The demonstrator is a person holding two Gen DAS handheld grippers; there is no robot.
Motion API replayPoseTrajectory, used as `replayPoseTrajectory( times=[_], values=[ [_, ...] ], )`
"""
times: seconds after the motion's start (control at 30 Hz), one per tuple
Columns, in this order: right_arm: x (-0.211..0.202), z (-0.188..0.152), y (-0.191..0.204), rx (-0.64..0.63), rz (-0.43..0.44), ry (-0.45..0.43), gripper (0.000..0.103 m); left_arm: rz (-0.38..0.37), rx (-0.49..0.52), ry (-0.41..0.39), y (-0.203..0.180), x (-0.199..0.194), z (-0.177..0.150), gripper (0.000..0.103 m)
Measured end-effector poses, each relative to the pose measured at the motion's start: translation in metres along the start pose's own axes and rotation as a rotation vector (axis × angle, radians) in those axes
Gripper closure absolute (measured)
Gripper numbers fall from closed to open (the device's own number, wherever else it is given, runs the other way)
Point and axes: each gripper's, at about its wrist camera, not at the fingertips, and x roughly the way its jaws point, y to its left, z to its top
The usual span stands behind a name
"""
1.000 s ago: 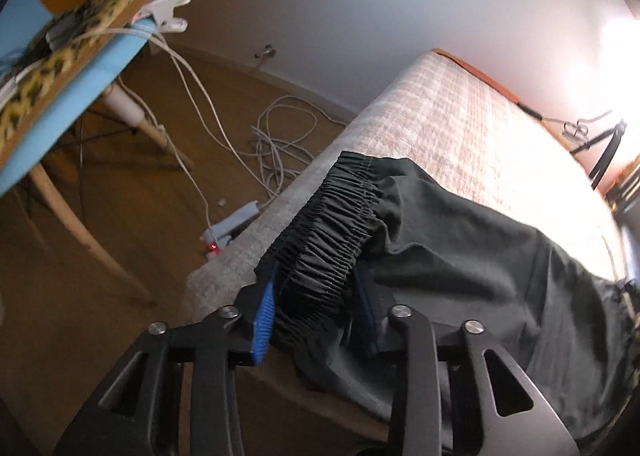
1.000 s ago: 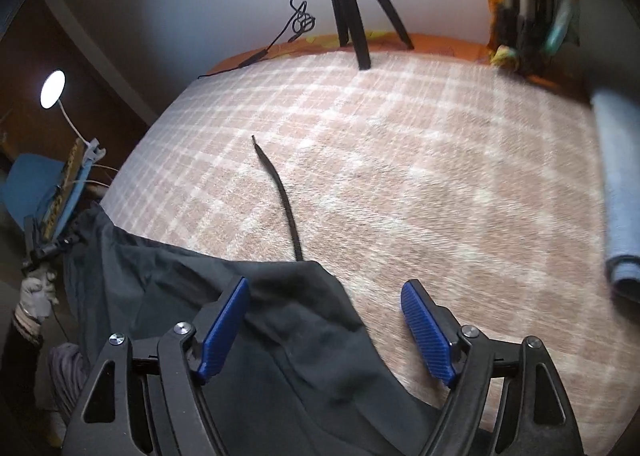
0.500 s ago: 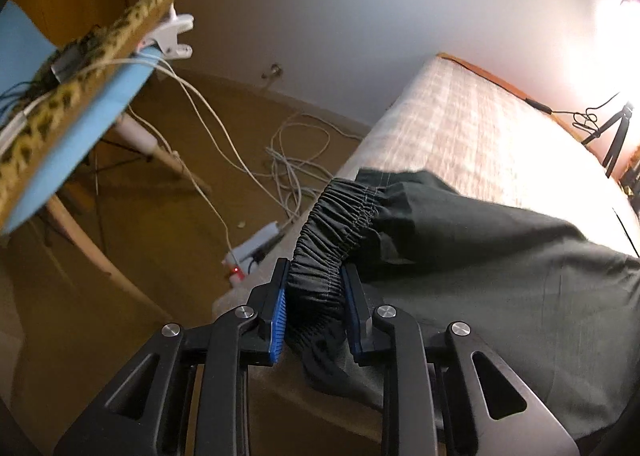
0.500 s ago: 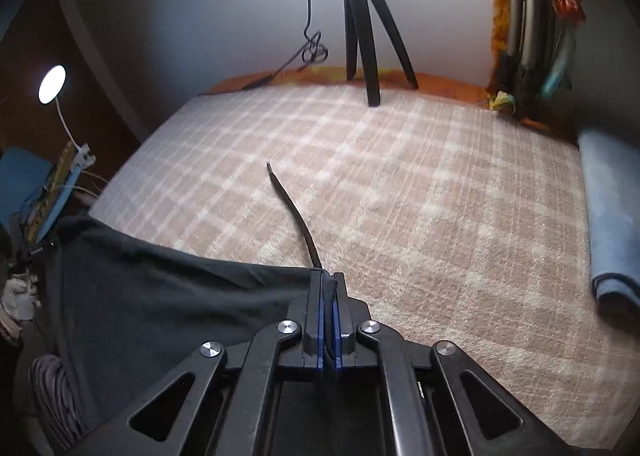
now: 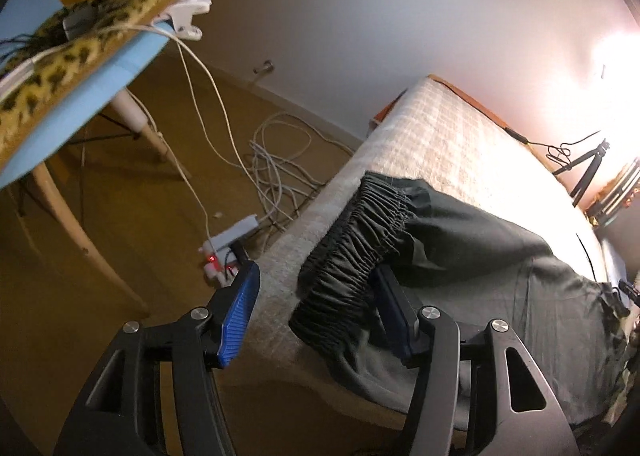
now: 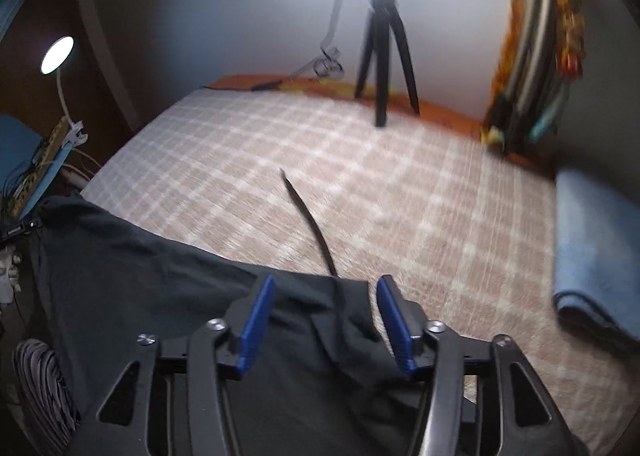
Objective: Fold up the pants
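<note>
Dark green pants (image 5: 500, 264) lie on a plaid bed cover (image 5: 452, 136), their gathered elastic waistband (image 5: 352, 248) draped at the bed's near corner. My left gripper (image 5: 316, 316) is open, its blue pads on either side of the waistband. In the right wrist view the pants (image 6: 152, 276) spread to the left, with a black drawstring (image 6: 308, 216) trailing over the cover (image 6: 360, 176). My right gripper (image 6: 326, 316) is open over the pants' other end.
A blue chair with a leopard cushion (image 5: 72, 52), white cables and a power strip (image 5: 228, 244) lie on the floor left of the bed. A tripod (image 6: 384, 56) stands at the far edge. A folded blue towel (image 6: 596, 252) lies at the right.
Both grippers were shut on the pants half a second ago and have opened, letting the fabric go. The waistband now rests on the bed corner.
</note>
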Motion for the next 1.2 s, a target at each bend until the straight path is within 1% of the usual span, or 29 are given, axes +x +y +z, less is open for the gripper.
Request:
replayPoseTrajectory(
  times=[0.07, 0.1, 0.23, 0.3, 0.37, 0.47, 0.57, 0.63, 0.7, 0.73, 0.77, 0.83, 0.9, 0.97, 1.07, 1.17, 1.2],
  values=[
    [-0.011, 0.005, 0.019, -0.041, 0.029, -0.020, 0.044, -0.004, -0.006, -0.003, 0.000, 0.002, -0.002, 0.046],
    [-0.017, 0.010, 0.033, -0.068, 0.066, -0.028, 0.044, -0.013, -0.017, -0.011, 0.001, 0.002, -0.003, 0.046],
    [-0.022, 0.031, 0.092, -0.177, 0.160, -0.042, 0.042, -0.038, -0.060, -0.034, 0.008, -0.002, -0.010, 0.046],
    [-0.018, 0.042, 0.125, -0.233, 0.221, -0.042, 0.042, -0.016, -0.053, -0.047, 0.011, -0.007, -0.014, 0.046],
    [-0.010, 0.056, 0.157, -0.276, 0.285, -0.039, 0.041, -0.006, -0.063, -0.053, 0.015, -0.011, -0.019, 0.046],
    [0.010, 0.072, 0.200, -0.327, 0.377, -0.016, 0.041, -0.049, -0.100, -0.050, 0.022, -0.015, -0.024, 0.046],
    [0.034, 0.087, 0.244, -0.380, 0.458, 0.010, 0.041, -0.076, -0.117, -0.038, 0.025, -0.010, -0.026, 0.046],
    [0.049, 0.096, 0.268, -0.407, 0.511, 0.029, 0.041, -0.111, -0.131, -0.038, 0.025, -0.006, -0.026, 0.046],
    [0.065, 0.104, 0.302, -0.437, 0.566, 0.057, 0.041, -0.127, -0.143, -0.040, 0.024, 0.000, -0.026, 0.050],
    [0.074, 0.107, 0.316, -0.451, 0.587, 0.071, 0.041, -0.131, -0.144, -0.045, 0.024, 0.001, -0.027, 0.055],
    [0.087, 0.112, 0.336, -0.464, 0.609, 0.090, 0.041, -0.140, -0.143, -0.047, 0.024, 0.004, -0.026, 0.064],
    [0.103, 0.117, 0.362, -0.477, 0.650, 0.121, 0.042, -0.160, -0.144, -0.046, 0.023, 0.008, -0.027, 0.073],
    [0.123, 0.119, 0.388, -0.499, 0.682, 0.153, 0.042, -0.159, -0.136, -0.056, 0.023, 0.009, -0.029, 0.075],
    [0.141, 0.116, 0.414, -0.548, 0.695, 0.186, 0.045, -0.157, -0.117, -0.065, 0.023, 0.009, -0.029, 0.078],
    [0.162, 0.109, 0.441, -0.593, 0.715, 0.236, 0.045, -0.156, -0.088, -0.075, 0.023, 0.008, -0.029, 0.079],
    [0.183, 0.100, 0.460, -0.630, 0.698, 0.283, 0.046, -0.144, -0.050, -0.081, 0.021, 0.009, -0.031, 0.079],
    [0.187, 0.098, 0.463, -0.637, 0.695, 0.292, 0.051, -0.144, -0.047, -0.083, 0.021, 0.009, -0.031, 0.079]
  ],
)
